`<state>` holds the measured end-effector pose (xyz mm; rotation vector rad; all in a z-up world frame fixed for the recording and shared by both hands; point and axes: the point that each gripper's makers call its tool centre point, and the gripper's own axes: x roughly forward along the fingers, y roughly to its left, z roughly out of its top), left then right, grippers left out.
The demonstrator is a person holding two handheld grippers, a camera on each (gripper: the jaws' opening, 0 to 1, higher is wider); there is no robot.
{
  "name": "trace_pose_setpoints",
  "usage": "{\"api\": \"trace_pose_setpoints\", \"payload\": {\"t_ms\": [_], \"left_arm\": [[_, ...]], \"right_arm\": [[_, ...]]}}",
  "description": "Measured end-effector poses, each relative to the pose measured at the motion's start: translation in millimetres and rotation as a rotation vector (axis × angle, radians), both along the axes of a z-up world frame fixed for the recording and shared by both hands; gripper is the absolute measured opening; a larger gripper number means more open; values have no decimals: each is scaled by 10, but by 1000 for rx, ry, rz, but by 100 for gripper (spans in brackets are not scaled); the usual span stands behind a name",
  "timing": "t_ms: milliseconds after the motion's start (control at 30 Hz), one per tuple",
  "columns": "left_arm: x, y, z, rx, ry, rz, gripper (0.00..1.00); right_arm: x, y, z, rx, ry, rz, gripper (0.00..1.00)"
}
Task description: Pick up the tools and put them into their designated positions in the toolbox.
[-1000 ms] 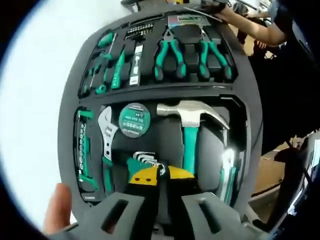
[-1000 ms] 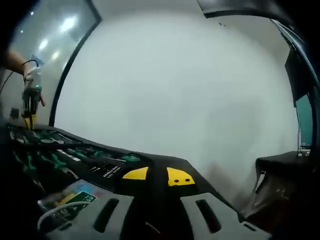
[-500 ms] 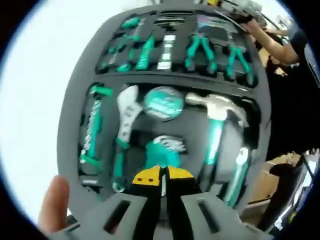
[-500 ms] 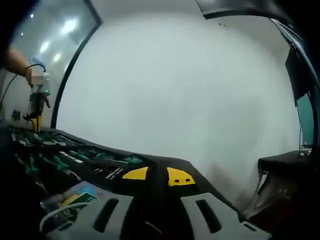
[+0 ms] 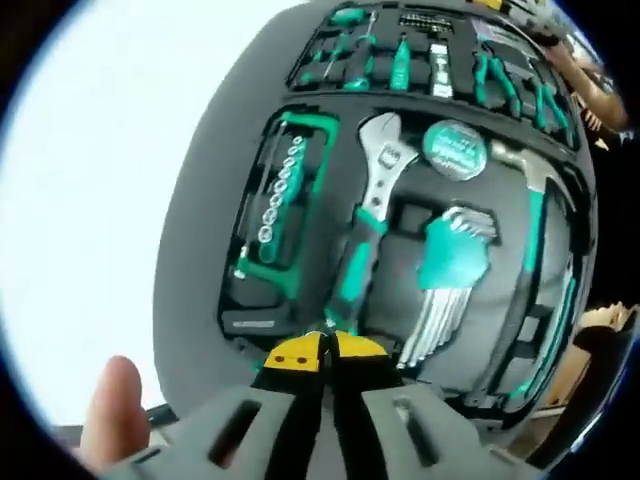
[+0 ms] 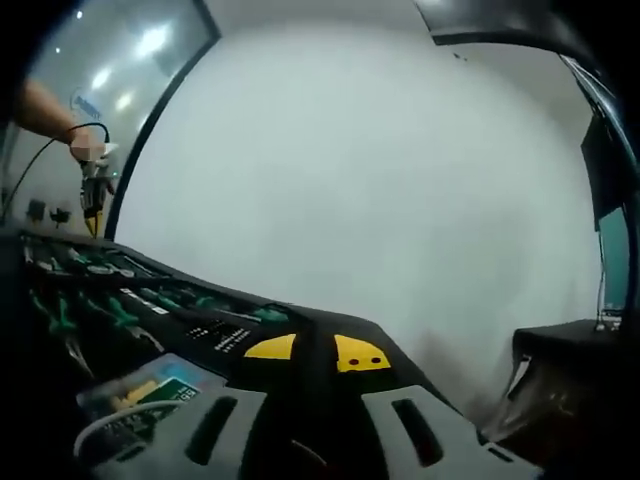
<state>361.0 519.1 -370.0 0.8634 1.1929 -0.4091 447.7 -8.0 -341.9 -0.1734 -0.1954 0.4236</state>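
So the left gripper [image 5: 322, 350] is hovering over the open toolbox [image 5: 200, 200] with its yellow-tipped jaws pressed together on nothing. A thumb [image 5: 112, 405] is peeking in at about 8 o'clock.

From the jaw tips, the adjustable wrench [image 5: 368, 215] is lying at 12 o'clock in its foam slot, its green handle end sitting just above the tips. The hex key set [image 5: 445, 280] is sitting at roughly 1 o'clock, beside the wrench. The socket rail [image 5: 280, 195] is at 11 o'clock, the round tape measure [image 5: 455, 150] and hammer [image 5: 535, 190] farther out toward 1 and 2 o'clock. Pliers [image 5: 510, 85] and screwdrivers [image 5: 400, 60] are resting in the far tray.

In the right gripper view, the right gripper [image 6: 315, 352] is resting low at the toolbox's edge, pointing at a white wall [image 6: 380, 170]. Its jaws are a little apart, nothing between them. The other gripper is showing at 10 o'clock.
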Motion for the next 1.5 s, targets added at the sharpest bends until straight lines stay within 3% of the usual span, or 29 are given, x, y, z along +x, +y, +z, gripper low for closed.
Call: {"api": "trace_pose_setpoints", "payload": {"t_ms": [167,367,500,600,833,1133,1300,1500], "left_arm": [[93,133,15,21,4,-13,0],[269,203,31,22,-34,-40,0],[257,149,2,37,-34,-38,0],[301,133,8,10,-50,-29,0],[289,220,10,26,-53,-11,0],[219,192,-35,45,18,-26,0],[281,212,-192,16,92,-54,0],[421,222,-237,17,124,-99,0]], "right_arm": [[17,16,-41,-16,14,-2,10],[-11,35,-44,-33,12,-4,10],[-13,8,-39,-23,16,-14,10],[-17,16,-47,-24,22,-11,10],[-48,35,-43,-37,16,-6,10],[-15,22,-30,-23,8,-3,11],[16,33,-45,-31,12,-1,11],[44,10,-48,-31,12,-13,11]]}}
